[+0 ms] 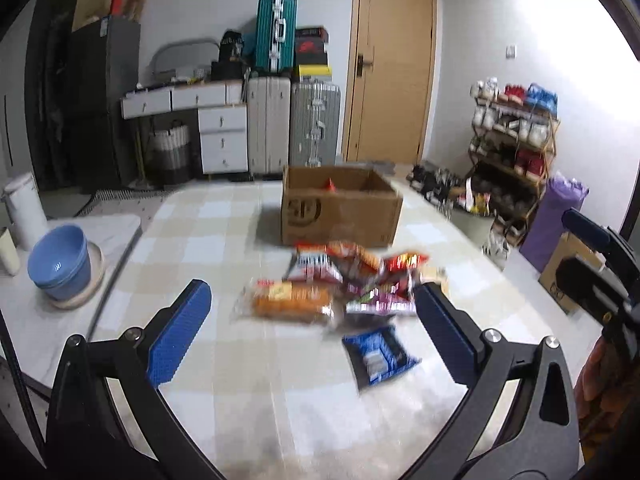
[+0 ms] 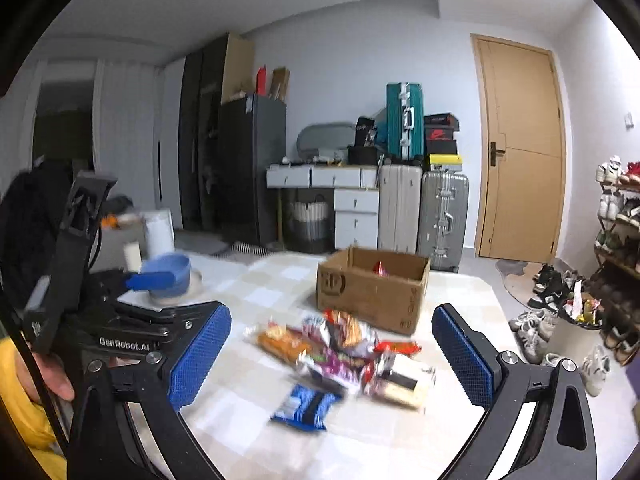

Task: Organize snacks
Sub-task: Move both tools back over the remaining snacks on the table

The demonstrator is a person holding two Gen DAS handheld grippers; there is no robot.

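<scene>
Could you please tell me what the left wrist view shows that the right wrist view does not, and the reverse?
Only the left wrist view shows the purple bag beside the wooden shoe rack.

Only the right wrist view shows the ceiling, the yellow sleeve and loose shoes on the floor.

Both show the brown cardboard box, the blurred snack packet pile, the blue plastic bowl, the checked tablecloth and open blue-padded grippers.

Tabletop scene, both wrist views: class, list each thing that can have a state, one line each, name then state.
Cardboard box: open-topped, a red packet inside.
Snack pile: loose on the table, outside the box.
Blue packet: lying flat, nearest the cameras.
Left gripper: open, empty.
Right gripper: open, empty.
Door: closed.
Blue bowl: upright.
</scene>
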